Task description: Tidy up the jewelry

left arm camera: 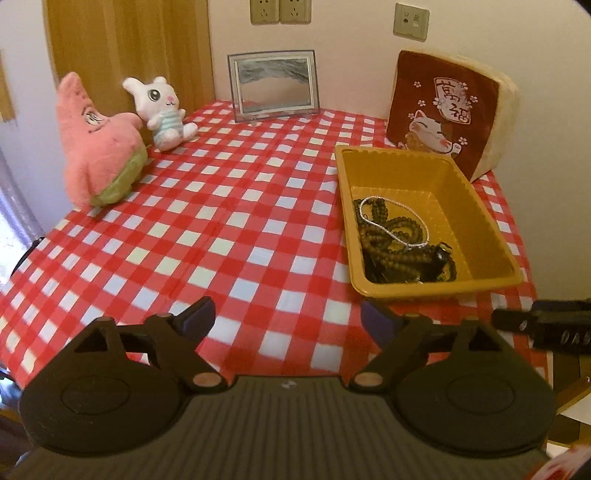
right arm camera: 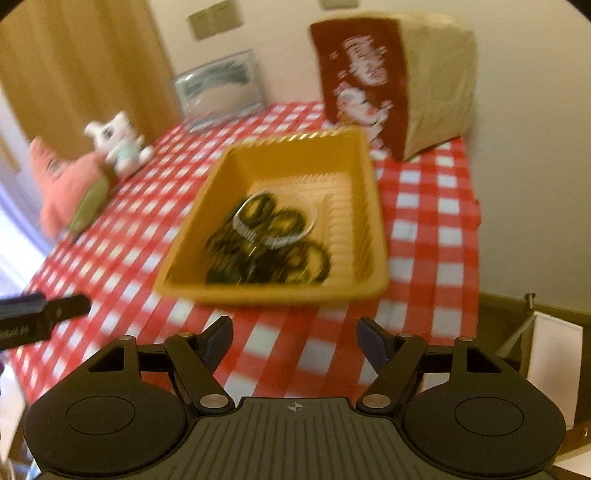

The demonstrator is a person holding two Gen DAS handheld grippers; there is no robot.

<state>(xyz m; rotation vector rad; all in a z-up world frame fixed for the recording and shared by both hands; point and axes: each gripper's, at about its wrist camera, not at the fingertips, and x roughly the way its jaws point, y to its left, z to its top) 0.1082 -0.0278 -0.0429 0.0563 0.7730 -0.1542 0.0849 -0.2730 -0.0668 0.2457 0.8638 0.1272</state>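
Silver chain [left arm camera: 393, 221] (blurred in right view) tops dark beads [left arm camera: 400, 245].

Domestic interior, a room in a home: small table under a red-and-white checked plastic tablecloth [left arm camera: 229, 236], pushed against a cream wall; beige wall sockets [left arm camera: 280, 11] above; pink star-shaped plush toy [left arm camera: 98, 147] and white plush rabbit [left arm camera: 162, 112] beside a wooden door panel [left arm camera: 129, 48]; clear-framed sand picture [left arm camera: 273, 85]; toast-shaped cushion with lucky-cat print [left arm camera: 454, 110].
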